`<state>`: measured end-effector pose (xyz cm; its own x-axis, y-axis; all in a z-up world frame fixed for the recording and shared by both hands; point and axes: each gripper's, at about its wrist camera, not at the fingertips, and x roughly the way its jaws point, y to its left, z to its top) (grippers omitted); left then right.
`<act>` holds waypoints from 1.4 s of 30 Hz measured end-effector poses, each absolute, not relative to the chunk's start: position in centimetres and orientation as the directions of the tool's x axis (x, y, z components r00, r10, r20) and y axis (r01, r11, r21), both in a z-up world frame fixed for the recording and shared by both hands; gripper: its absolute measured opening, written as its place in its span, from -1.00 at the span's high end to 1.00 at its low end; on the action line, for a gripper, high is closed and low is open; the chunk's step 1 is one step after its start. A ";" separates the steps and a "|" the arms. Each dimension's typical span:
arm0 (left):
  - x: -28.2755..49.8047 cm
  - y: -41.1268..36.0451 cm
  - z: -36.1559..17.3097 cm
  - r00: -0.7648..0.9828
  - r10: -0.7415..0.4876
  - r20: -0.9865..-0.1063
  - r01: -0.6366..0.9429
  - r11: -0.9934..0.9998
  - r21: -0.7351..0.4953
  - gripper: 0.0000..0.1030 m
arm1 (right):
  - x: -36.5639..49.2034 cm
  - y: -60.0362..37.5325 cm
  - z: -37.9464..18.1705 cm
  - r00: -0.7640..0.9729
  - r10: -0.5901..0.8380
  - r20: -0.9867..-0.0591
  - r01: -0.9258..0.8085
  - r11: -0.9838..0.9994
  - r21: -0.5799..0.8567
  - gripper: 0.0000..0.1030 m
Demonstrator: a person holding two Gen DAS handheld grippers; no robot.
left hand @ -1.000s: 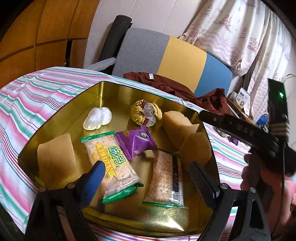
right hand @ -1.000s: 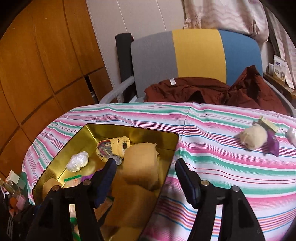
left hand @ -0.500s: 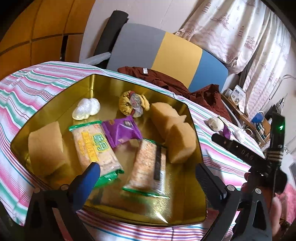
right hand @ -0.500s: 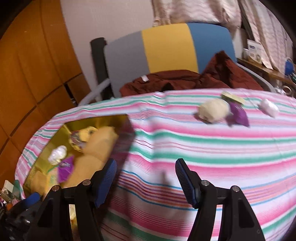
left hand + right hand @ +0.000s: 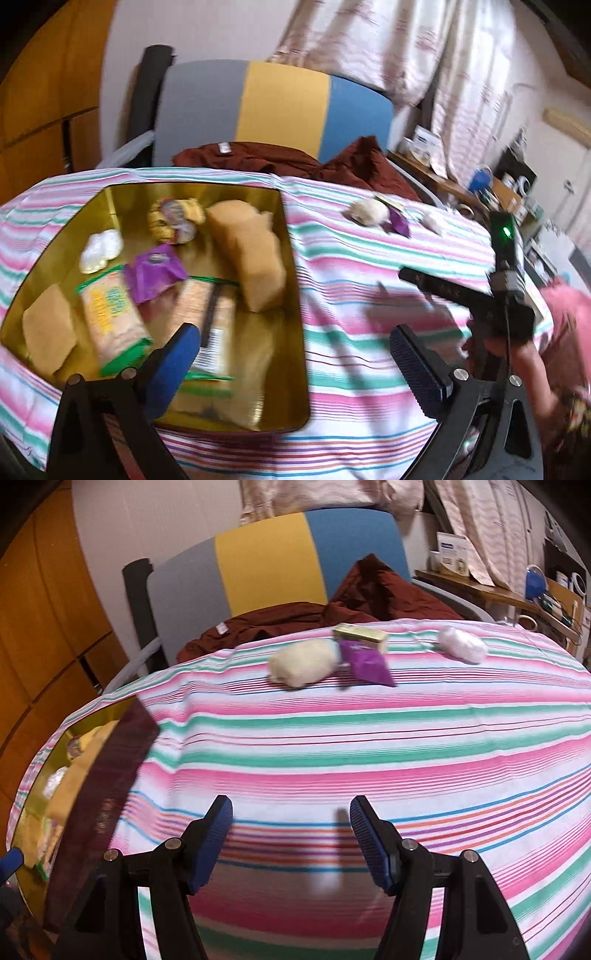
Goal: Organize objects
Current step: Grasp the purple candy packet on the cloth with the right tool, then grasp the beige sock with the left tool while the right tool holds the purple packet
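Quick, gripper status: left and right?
Left gripper: open, holding nothing, above the gold tin's edge.
Right gripper: open, empty, over the striped tablecloth.

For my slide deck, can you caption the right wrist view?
Open right gripper faces a cream bun, purple packet and white wrapped sweet on the striped tablecloth.

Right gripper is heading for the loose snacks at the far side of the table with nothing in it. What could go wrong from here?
1. The cream bun, purple packet and small box lie bunched together; the open right gripper may catch two or knock one aside.
2. The white wrapped piece lies near the table's far edge by the chair and could be pushed off.
3. The gold tin already looks crowded, so added items may pile up or slide.
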<state>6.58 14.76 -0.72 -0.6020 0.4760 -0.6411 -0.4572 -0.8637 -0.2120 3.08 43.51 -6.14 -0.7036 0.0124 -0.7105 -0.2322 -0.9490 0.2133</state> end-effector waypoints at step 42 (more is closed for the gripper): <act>4.9 24.4 1.3 -0.576 0.469 -0.669 -0.577 -0.814 -0.074 -1.00 | -4.9 55.5 -7.3 -0.685 0.057 -0.726 -0.373 -0.884 0.283 0.08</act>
